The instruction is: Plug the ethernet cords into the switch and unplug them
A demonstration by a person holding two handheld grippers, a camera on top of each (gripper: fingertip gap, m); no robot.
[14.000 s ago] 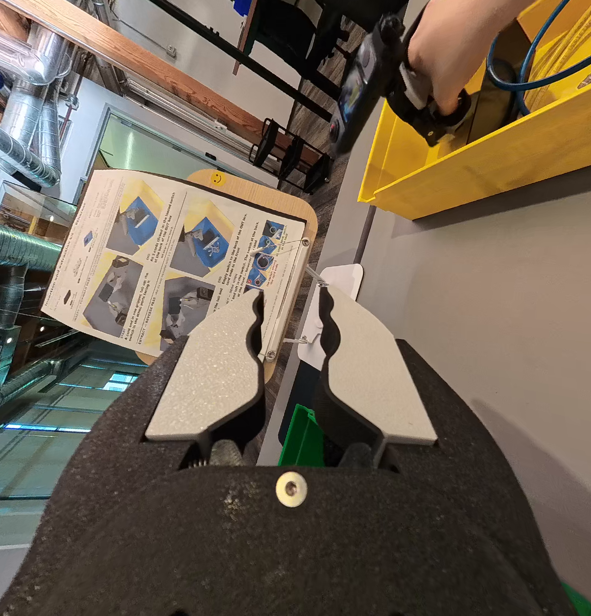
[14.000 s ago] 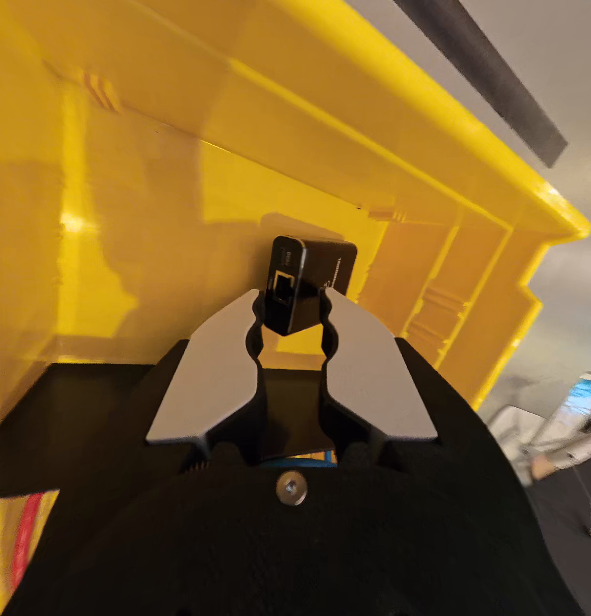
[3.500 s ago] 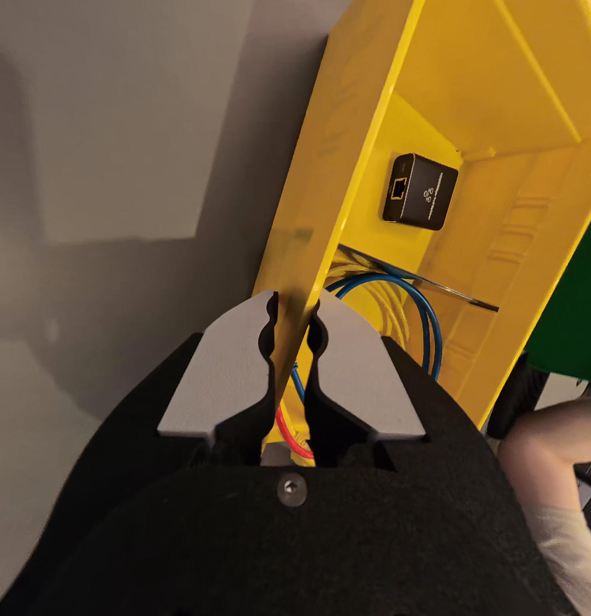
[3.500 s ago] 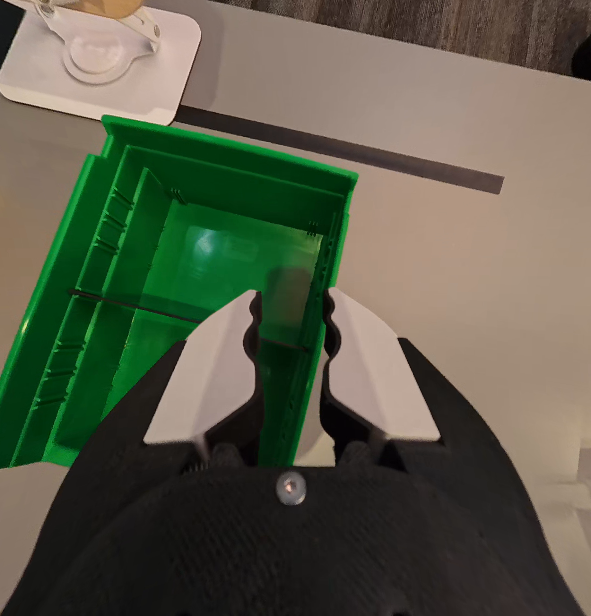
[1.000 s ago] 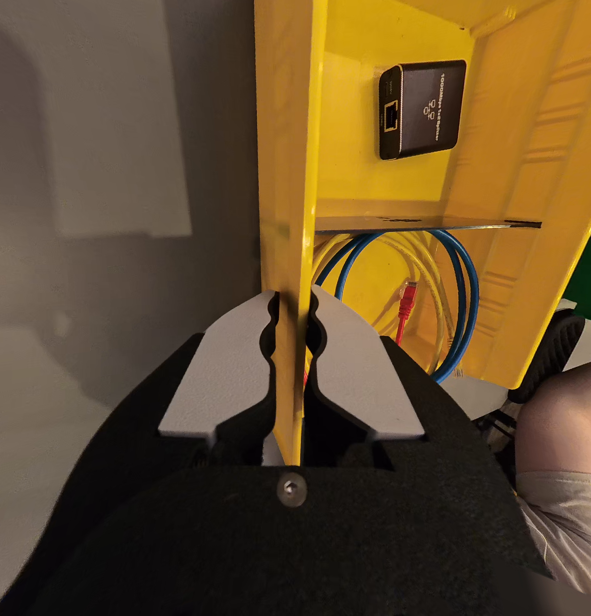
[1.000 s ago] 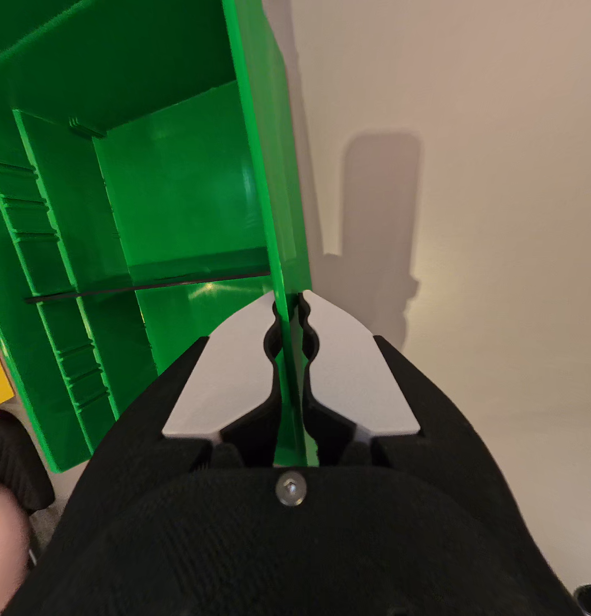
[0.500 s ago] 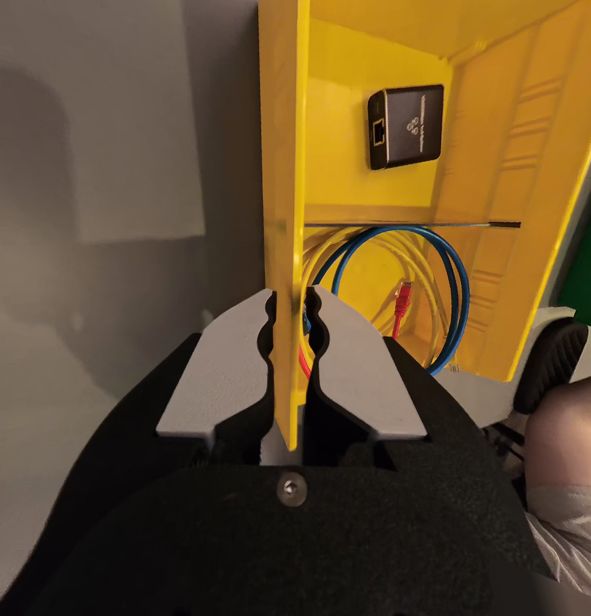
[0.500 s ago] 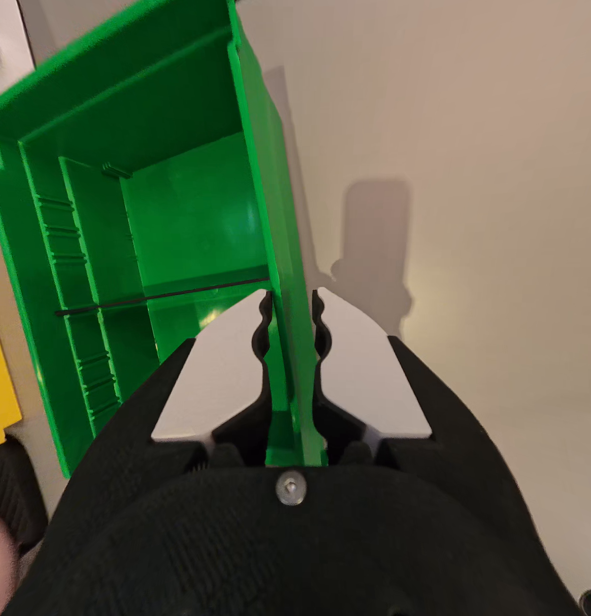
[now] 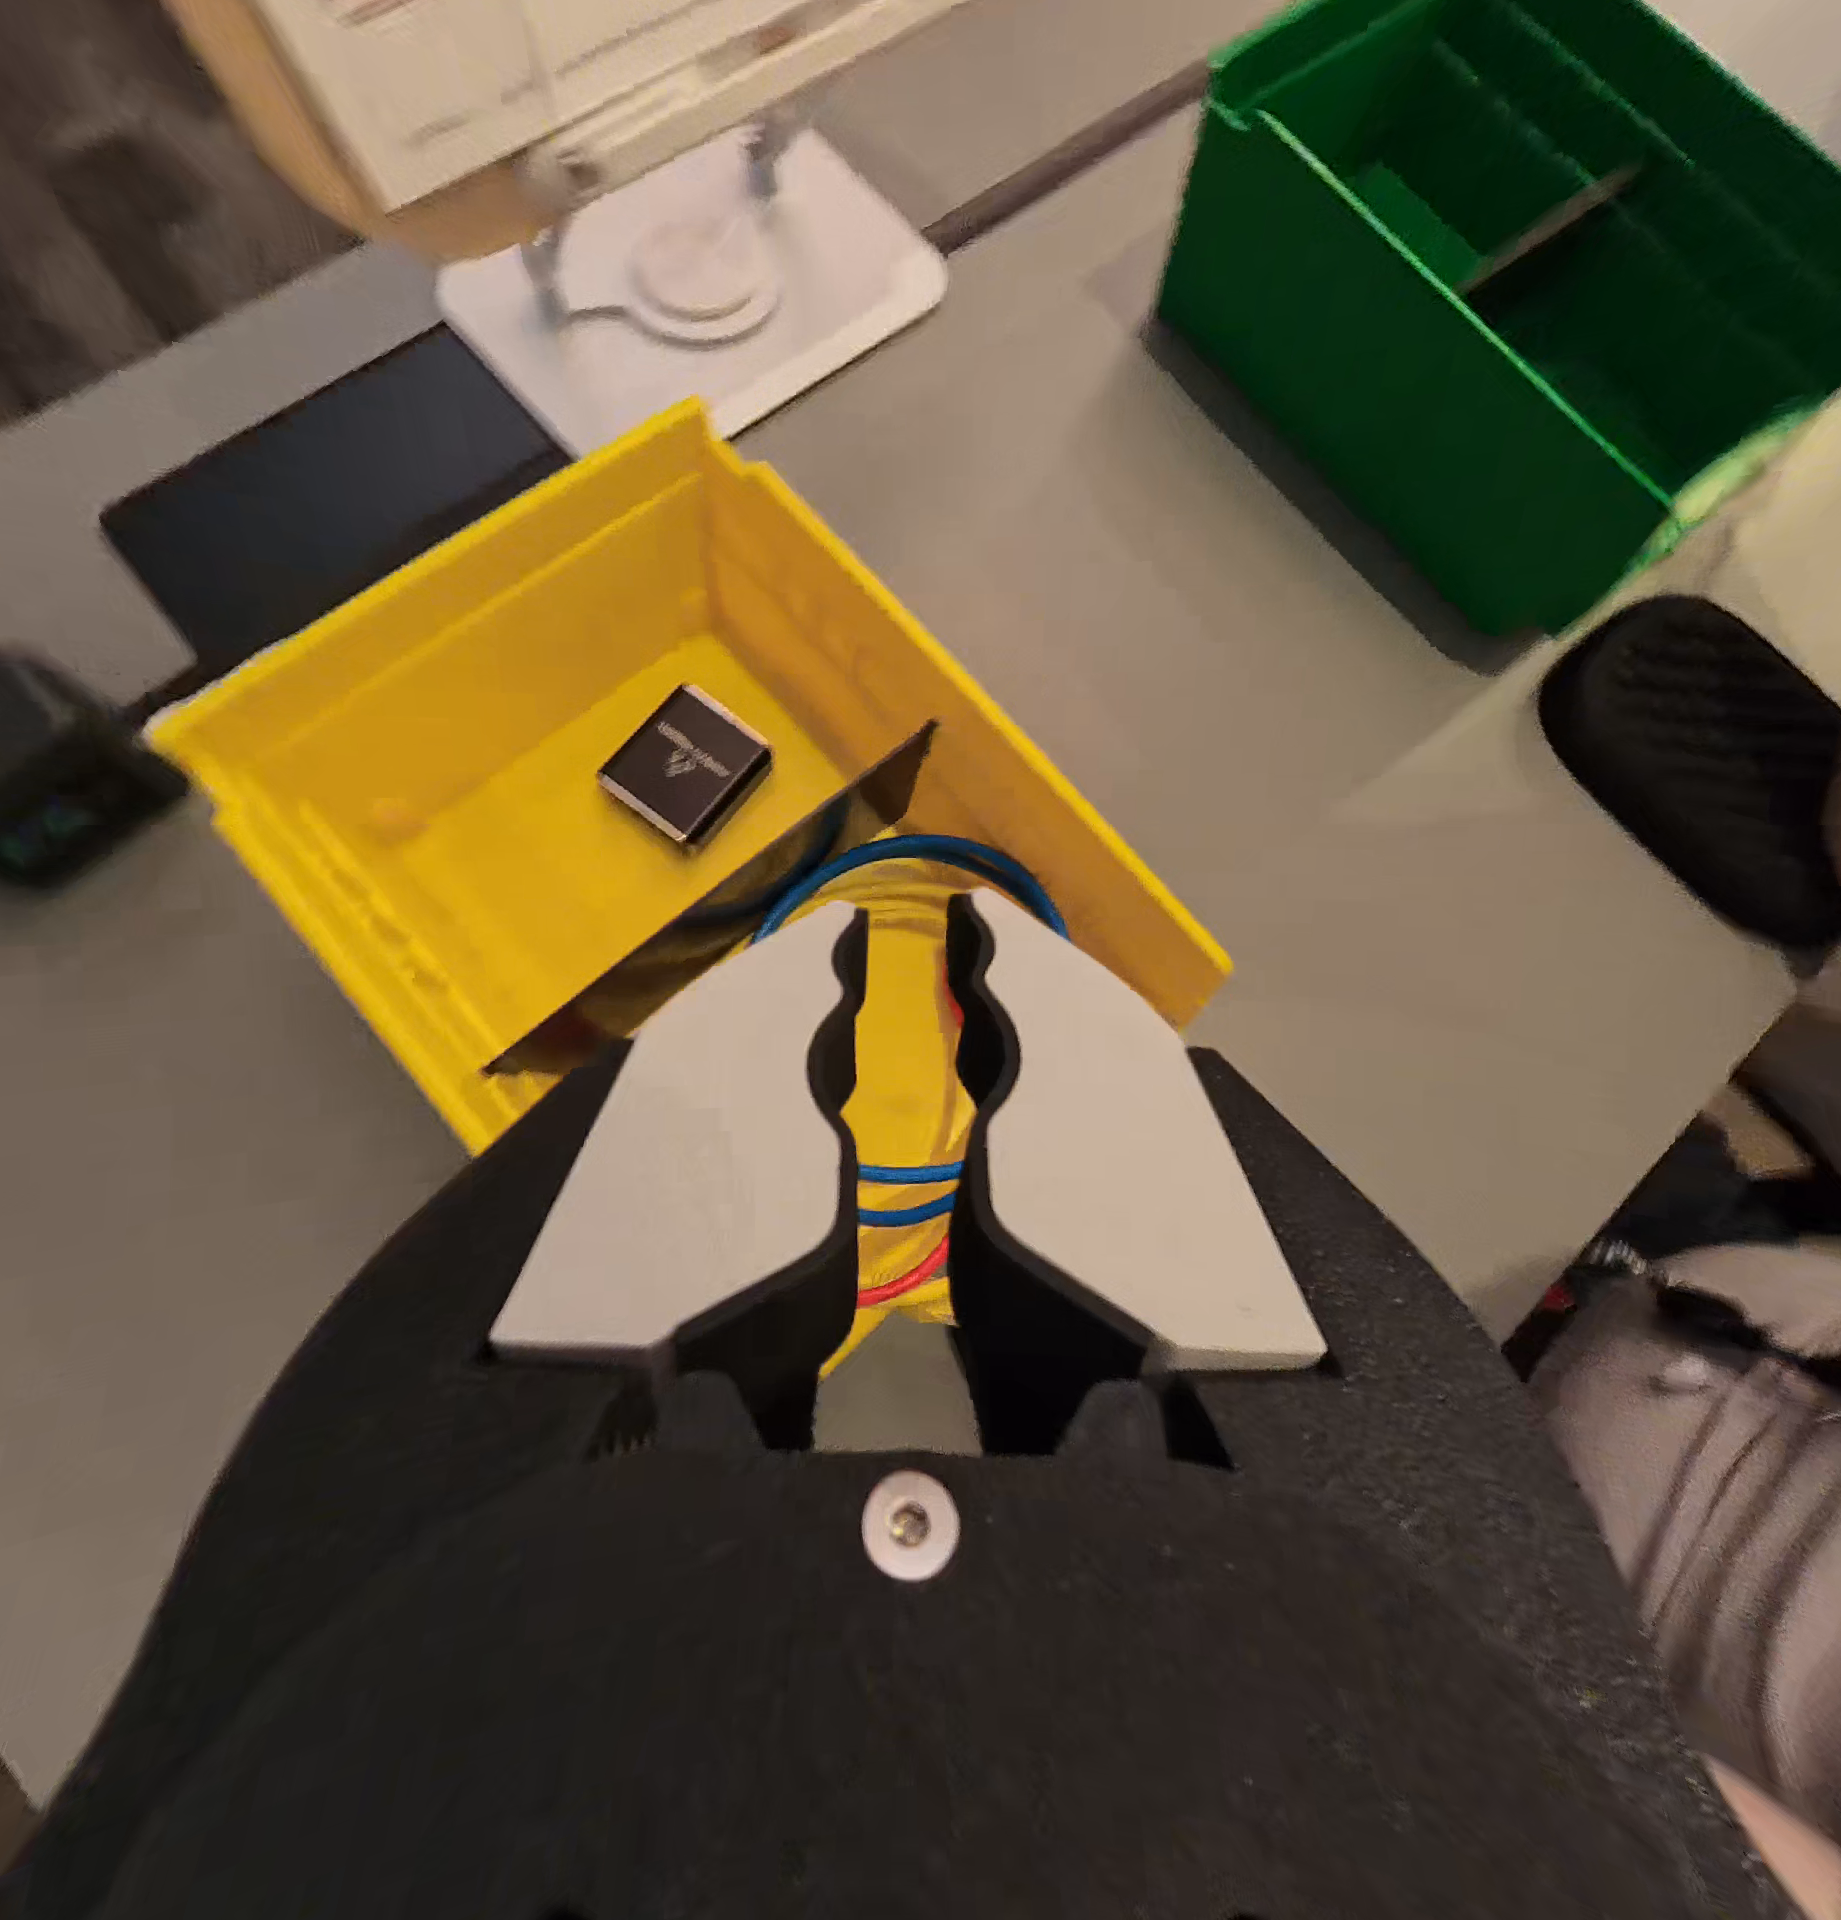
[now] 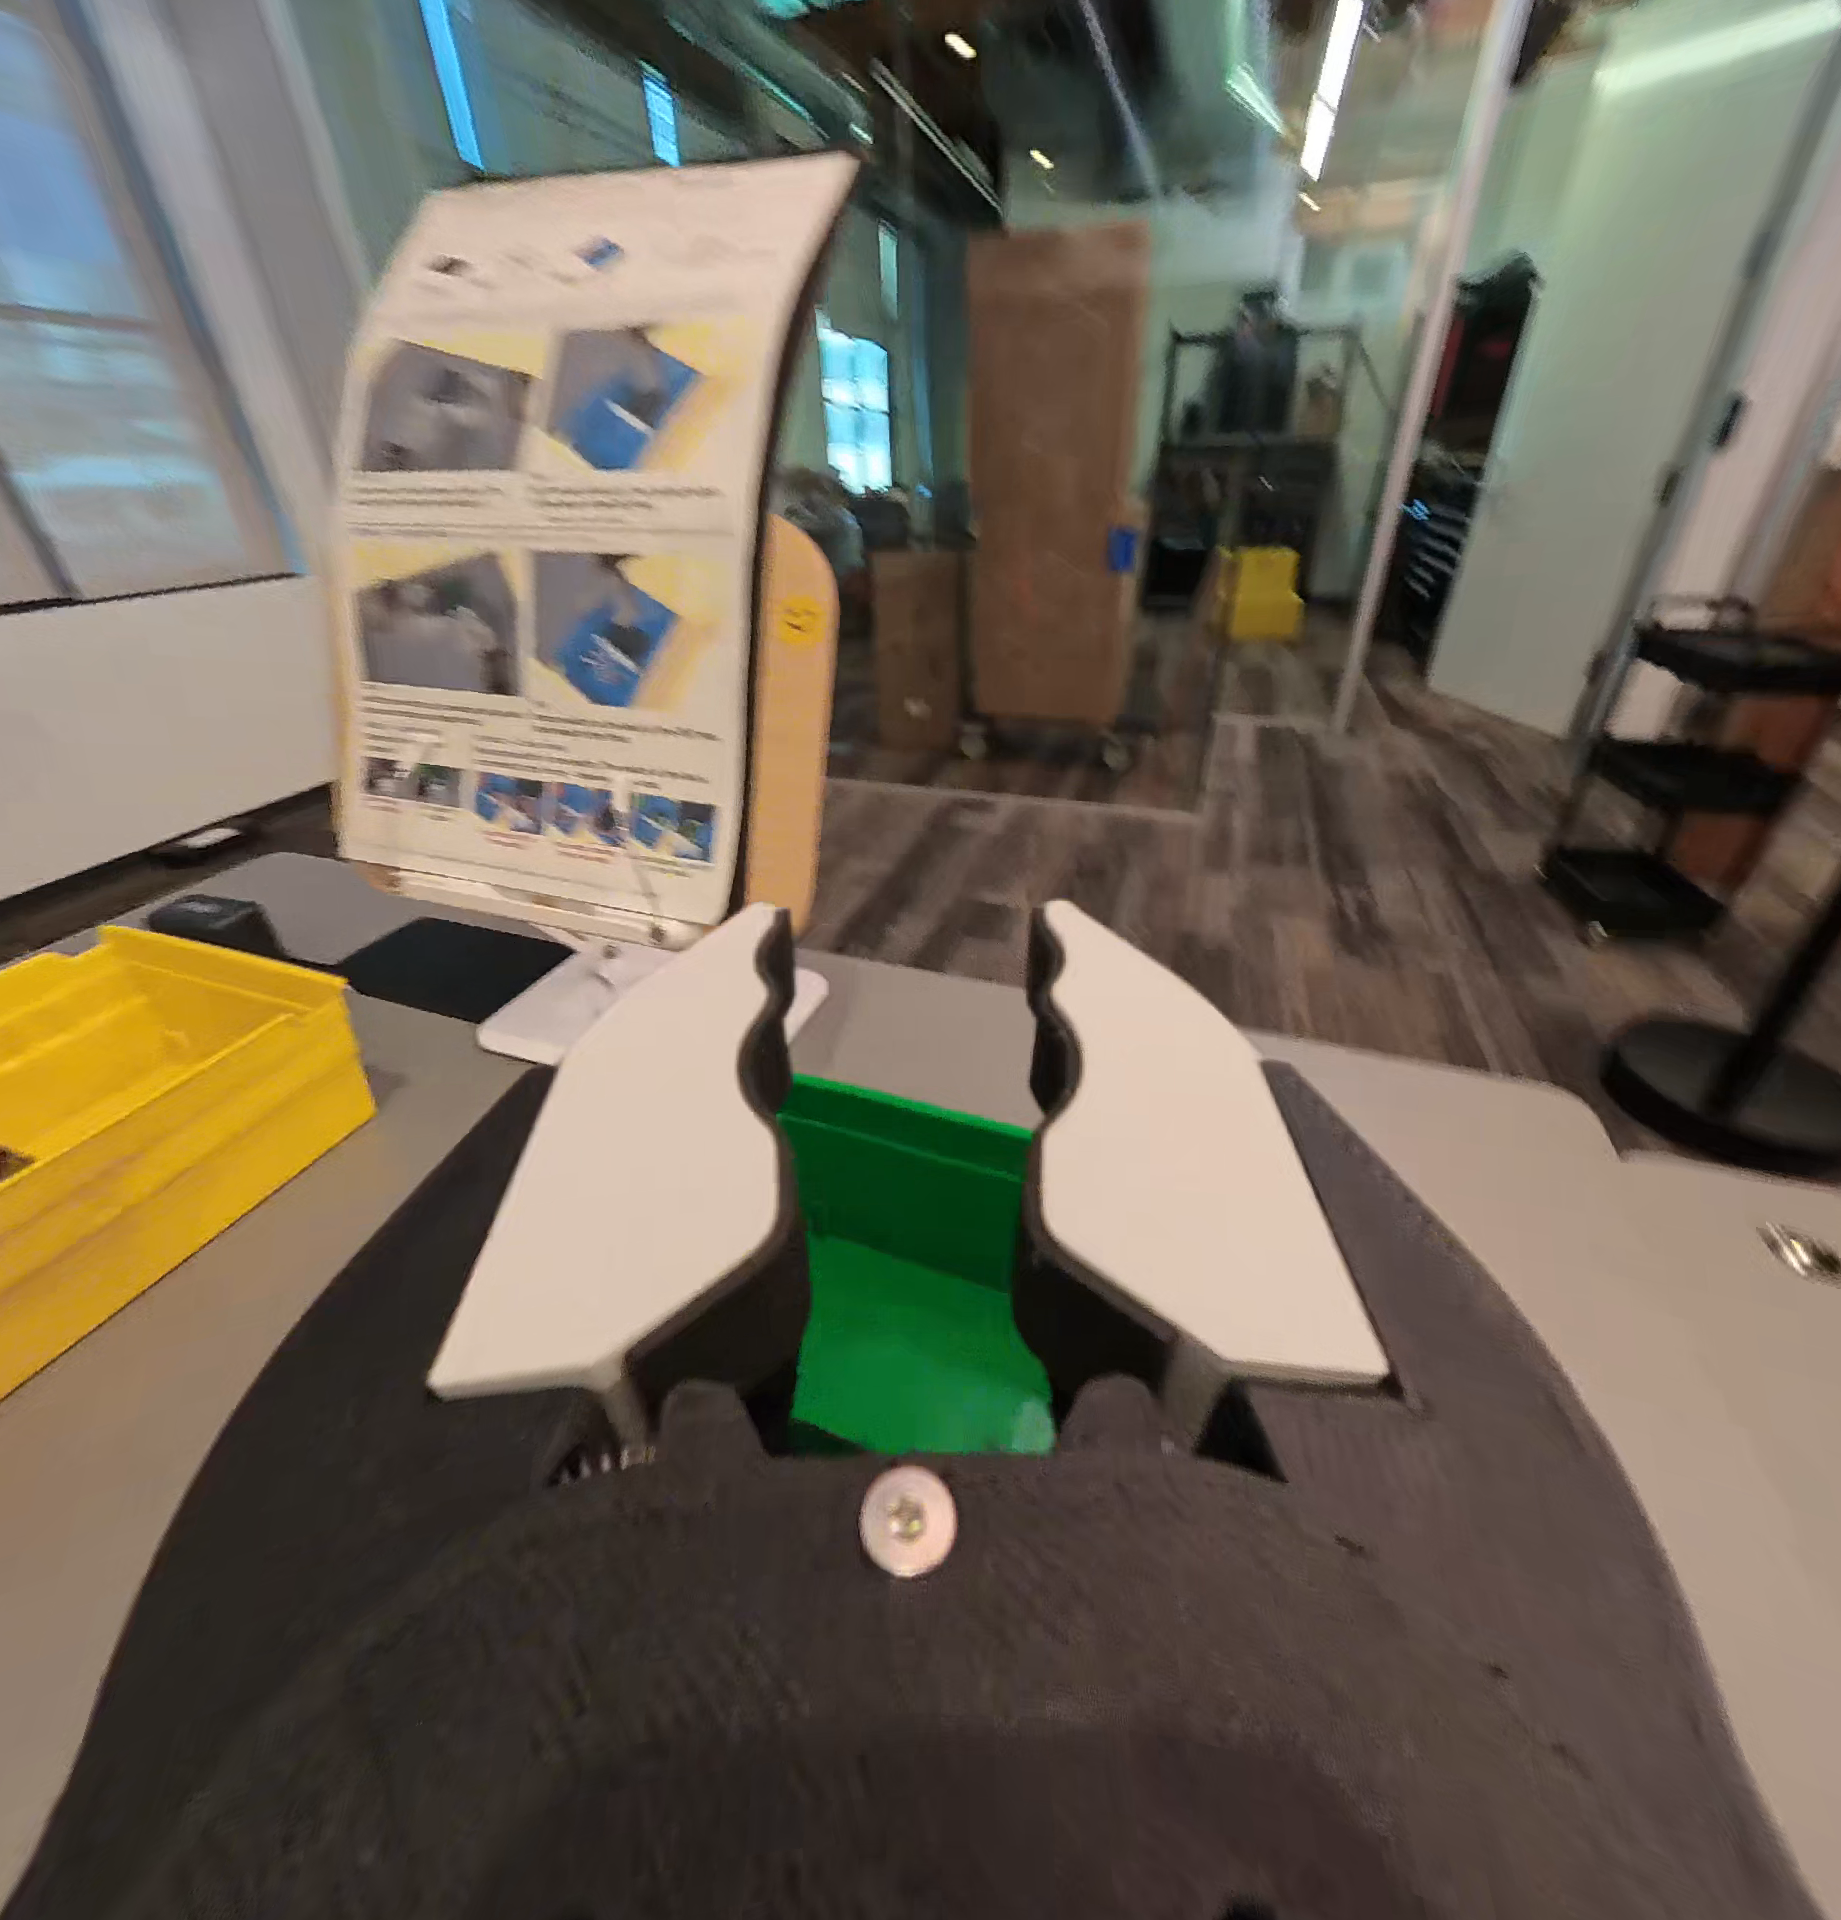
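Note:
The yellow bin (image 9: 459,623) stands on the grey table. Its far compartment holds the small black switch (image 9: 684,764). Behind a dark divider (image 9: 750,883), the near compartment holds coiled blue cord (image 9: 900,1195), a red cord (image 9: 895,1291) and yellow cord. My left gripper (image 9: 903,920) is open and empty, above the cord compartment. My right gripper (image 10: 908,925) is open and empty above the green bin (image 10: 905,1257), apart from it. The yellow bin also shows at the left of the right wrist view (image 10: 168,1070).
The empty green bin (image 9: 1363,395) stands to the right of the yellow one. An instruction sheet on a white stand (image 10: 573,540) and a black mat (image 10: 438,966) are at the table's back. A small black device (image 9: 33,769) sits left. A hand holds the other gripper (image 9: 1705,769). One gripper's finger ends stand about 50 cm off the other's. The left tips stand about 35 cm off the small black device (image 9: 33,769).
Both grippers let go of the bin walls they gripped and drew back. The left now looks down into the yellow bin; the right has tilted up toward the room.

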